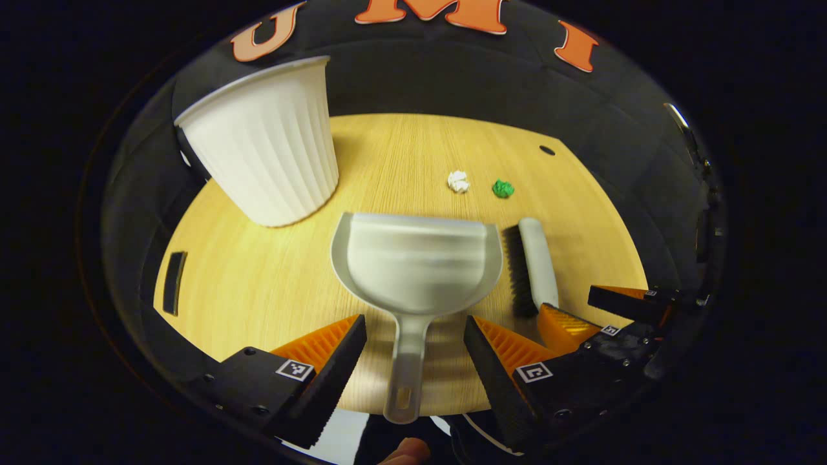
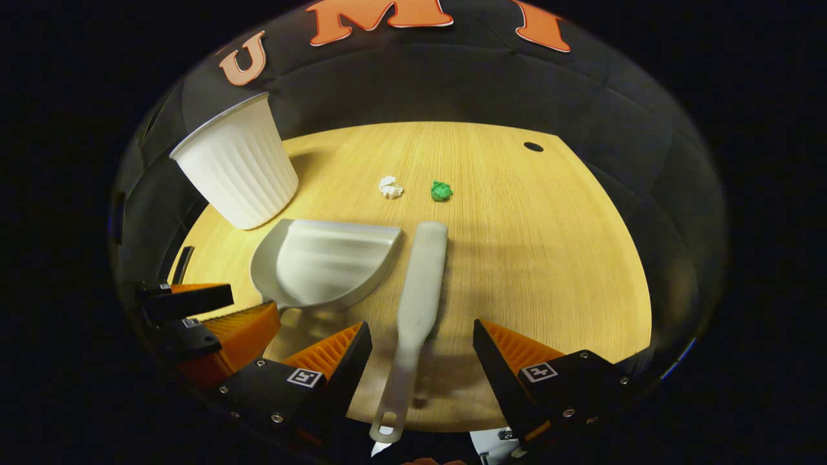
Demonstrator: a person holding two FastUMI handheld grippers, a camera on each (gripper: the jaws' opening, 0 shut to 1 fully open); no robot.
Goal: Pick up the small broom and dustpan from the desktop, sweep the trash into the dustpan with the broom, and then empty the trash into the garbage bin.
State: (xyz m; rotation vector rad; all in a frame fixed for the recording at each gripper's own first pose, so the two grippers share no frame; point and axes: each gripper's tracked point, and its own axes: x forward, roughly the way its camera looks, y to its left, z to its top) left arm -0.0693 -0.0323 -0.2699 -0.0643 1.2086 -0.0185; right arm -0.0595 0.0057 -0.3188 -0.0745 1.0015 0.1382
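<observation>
The table [image 1: 271,284] has a light wood-grain top with straight lines running front to back. A small round dark hole [image 1: 546,150] sits near its far right corner (also seen in the right gripper view [image 2: 533,146]). A dark rectangular slot [image 1: 173,282] lies at its left edge. Black cloth [image 1: 452,77] backs the table.

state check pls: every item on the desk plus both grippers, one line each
Grey plastic dustpan: flat on the desk, handle between the open left gripper fingers, ungripped.
Grey small broom: lying flat, handle between the open right gripper fingers, ungripped.
White ribbed garbage bin: upright.
White crumpled paper ball: loose, unswept.
Green crumpled paper ball: loose, beside the white one.
</observation>
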